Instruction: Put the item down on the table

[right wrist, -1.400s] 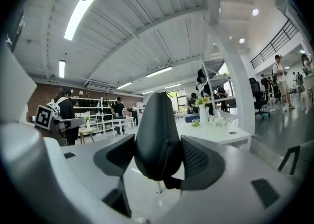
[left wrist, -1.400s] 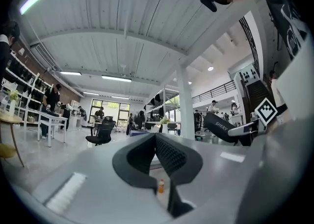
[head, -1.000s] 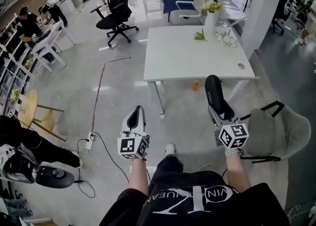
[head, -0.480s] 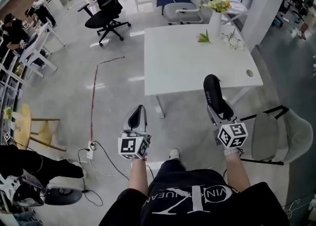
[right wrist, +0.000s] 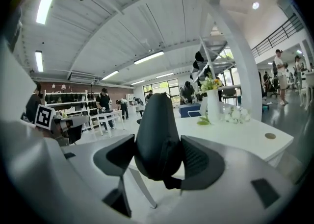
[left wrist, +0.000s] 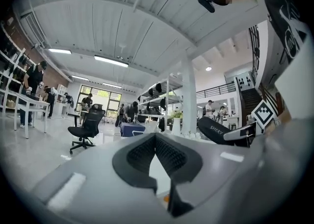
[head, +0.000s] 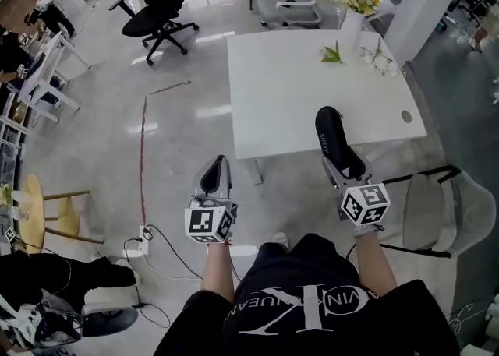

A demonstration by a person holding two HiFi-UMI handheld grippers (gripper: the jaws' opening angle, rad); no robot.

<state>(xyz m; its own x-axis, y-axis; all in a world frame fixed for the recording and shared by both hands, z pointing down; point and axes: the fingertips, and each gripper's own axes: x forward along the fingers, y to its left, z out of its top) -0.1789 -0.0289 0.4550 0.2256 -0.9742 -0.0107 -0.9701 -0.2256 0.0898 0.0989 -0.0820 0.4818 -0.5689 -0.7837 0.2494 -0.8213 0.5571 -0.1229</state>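
The large white rectangular table (head: pixel 296 89) stands just ahead. The long black rubber slipper (head: pixel 331 140) sticks upright from the right hand-held gripper (head: pixel 341 166), clamped by its heel end, near the table's front edge. If it is let go too early, I reckon it will tip and drop to the floor. The left hand-held gripper (head: pixel 216 178) has its jaws together on nothing.

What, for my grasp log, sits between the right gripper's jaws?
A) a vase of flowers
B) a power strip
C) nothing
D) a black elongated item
D: in the right gripper view, the jaws of the right gripper press on both sides of the black elongated item, which stands up between them.
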